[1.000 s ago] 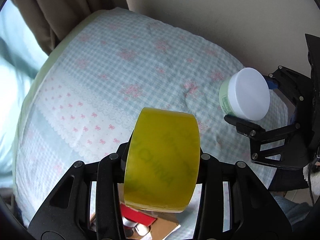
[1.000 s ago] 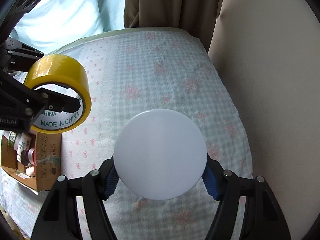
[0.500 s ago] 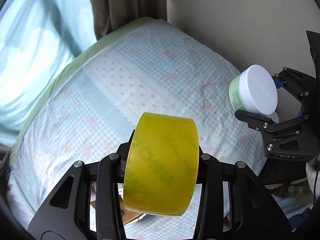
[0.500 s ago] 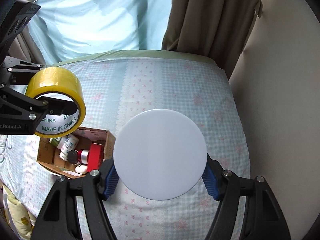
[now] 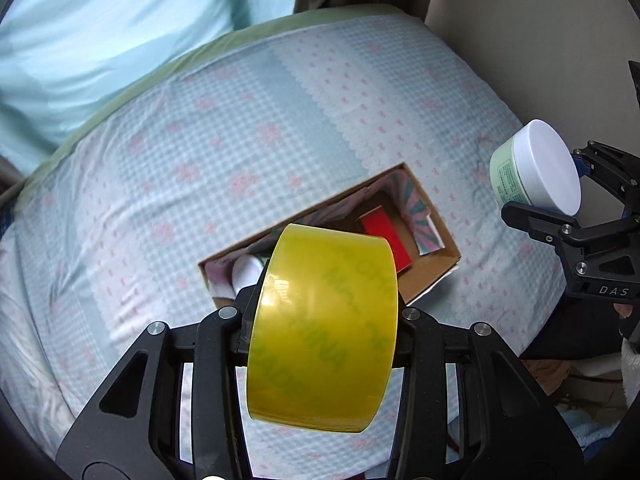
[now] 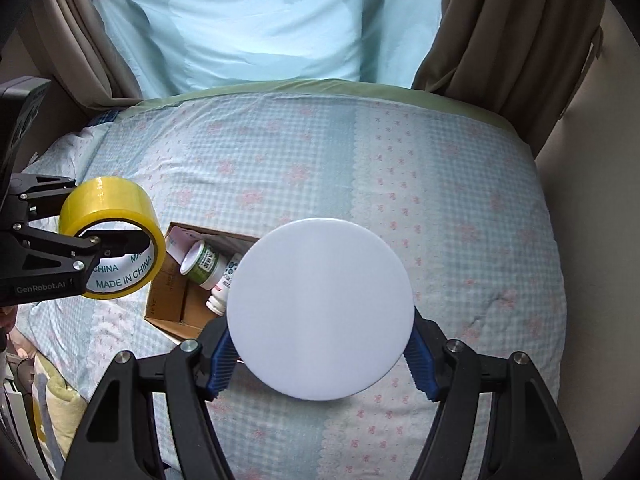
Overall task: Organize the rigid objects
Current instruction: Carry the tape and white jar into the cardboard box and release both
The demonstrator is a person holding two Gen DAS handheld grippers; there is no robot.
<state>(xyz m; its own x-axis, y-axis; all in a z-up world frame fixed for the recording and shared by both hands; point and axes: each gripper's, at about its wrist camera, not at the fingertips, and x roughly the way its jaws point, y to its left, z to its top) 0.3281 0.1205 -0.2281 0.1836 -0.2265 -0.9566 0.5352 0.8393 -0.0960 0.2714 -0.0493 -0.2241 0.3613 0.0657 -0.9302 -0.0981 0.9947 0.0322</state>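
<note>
My left gripper (image 5: 320, 316) is shut on a yellow tape roll (image 5: 324, 328) and holds it in the air above an open cardboard box (image 5: 436, 268). The roll also shows at the left of the right wrist view (image 6: 112, 236). My right gripper (image 6: 320, 352) is shut on a green jar with a white lid (image 6: 320, 312), to the right of the box (image 6: 168, 304). The jar also shows at the right of the left wrist view (image 5: 536, 168). The box holds a red item (image 5: 384, 236) and small bottles (image 6: 202, 266).
The box lies on a bed with a blue checked, pink-flowered cover (image 6: 400, 168). A light blue curtain (image 6: 260, 20) and brown drapes (image 6: 512, 40) hang behind the bed. A beige wall (image 5: 540, 20) stands at the right.
Both views have swung back and left, so the cardboard box has come into view below the two grippers. Both grippers still hold their objects.
</note>
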